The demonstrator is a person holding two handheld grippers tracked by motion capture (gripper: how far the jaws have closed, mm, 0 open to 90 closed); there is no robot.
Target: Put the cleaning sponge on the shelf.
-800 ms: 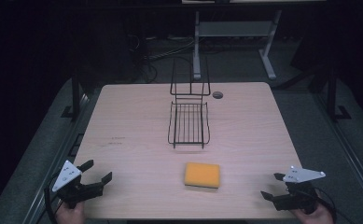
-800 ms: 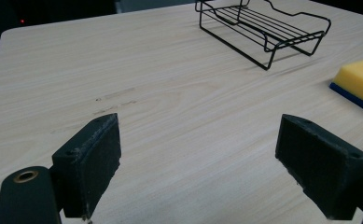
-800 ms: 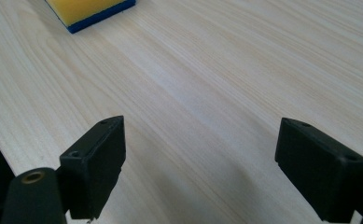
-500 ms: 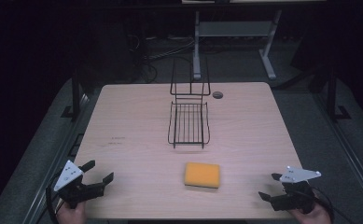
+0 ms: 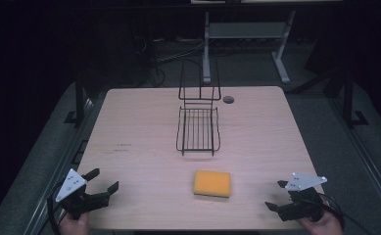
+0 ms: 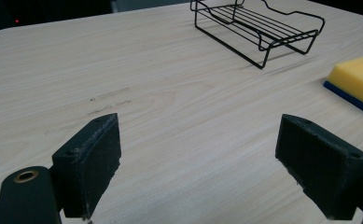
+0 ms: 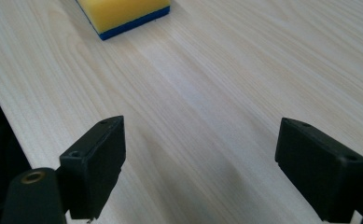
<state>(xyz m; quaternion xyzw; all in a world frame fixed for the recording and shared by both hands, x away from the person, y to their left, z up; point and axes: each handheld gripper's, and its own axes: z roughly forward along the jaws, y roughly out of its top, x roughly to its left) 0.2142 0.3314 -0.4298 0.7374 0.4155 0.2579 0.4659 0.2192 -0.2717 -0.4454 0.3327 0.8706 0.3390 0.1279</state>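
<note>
A yellow sponge (image 5: 212, 183) with a blue underside lies flat on the wooden table (image 5: 144, 137), near the front and a little right of centre. It also appears as the sponge (image 6: 356, 80) at the right edge of the left gripper view and the sponge (image 7: 123, 14) at the top of the right gripper view. Behind it stands a black wire rack (image 5: 198, 126), the rack (image 6: 258, 29) with an upright back. My left gripper (image 5: 103, 179) is open at the front left corner. At the front right my right gripper (image 5: 276, 195) is open too, with nothing between its jaws.
A small dark round grommet (image 5: 228, 99) sits in the tabletop behind the rack. Faint marks (image 5: 122, 148) show on the wood left of centre. A white-legged frame (image 5: 247, 34) and cables stand on the dark floor beyond the far edge. Black side rails run along both table sides.
The right gripper has drifted slightly toward the front edge of the table. The left gripper, sponge and rack stay where they were.
</note>
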